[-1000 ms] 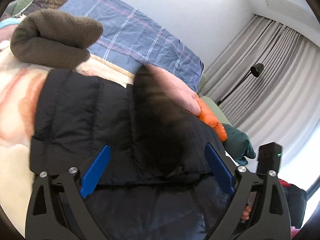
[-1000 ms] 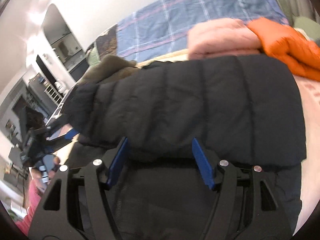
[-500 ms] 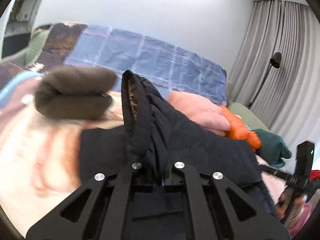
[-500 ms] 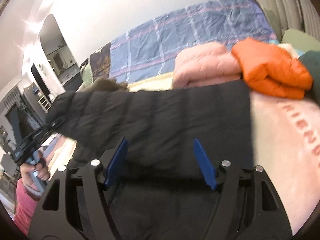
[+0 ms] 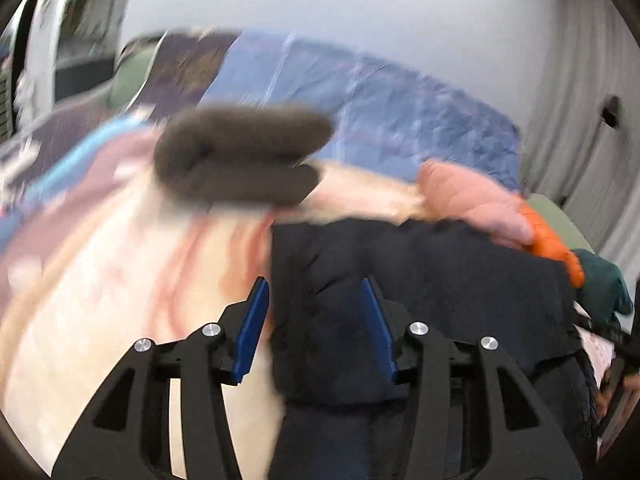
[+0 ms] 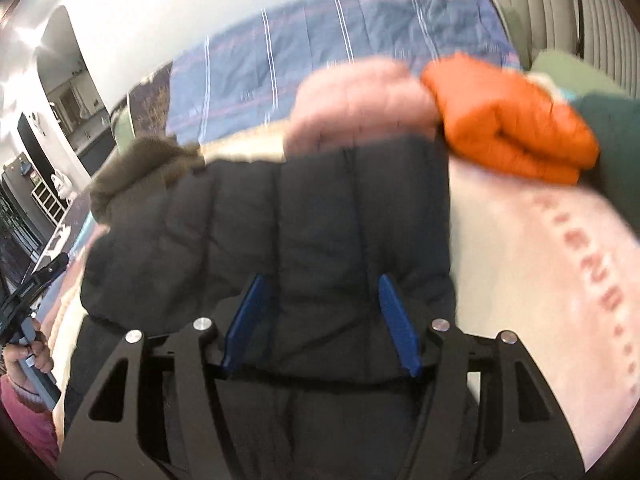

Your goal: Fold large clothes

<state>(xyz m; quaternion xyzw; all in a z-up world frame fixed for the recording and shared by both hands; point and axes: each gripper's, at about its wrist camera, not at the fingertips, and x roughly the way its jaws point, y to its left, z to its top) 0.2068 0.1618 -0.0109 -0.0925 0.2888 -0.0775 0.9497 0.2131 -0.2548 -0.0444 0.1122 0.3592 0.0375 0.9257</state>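
Black quilted puffer jacket [image 6: 320,220]: lies folded on the pale pink blanket [image 6: 552,264].
Left gripper [image 5: 316,312]: blue pads spread apart over the jacket's left edge (blurred), gripping nothing.
Right gripper [image 6: 320,312]: pads apart over the jacket's near hem.
Beyond the jacket: brown folded fleece [image 5: 240,156], pink folded jacket [image 6: 360,104], orange folded jacket [image 6: 508,124].

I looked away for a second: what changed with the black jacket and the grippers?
The left gripper, shut on a raised fold of the black jacket half a second ago, has opened; the fold now lies flat. The right gripper stayed open over it. The folded clothes behind are unmoved.
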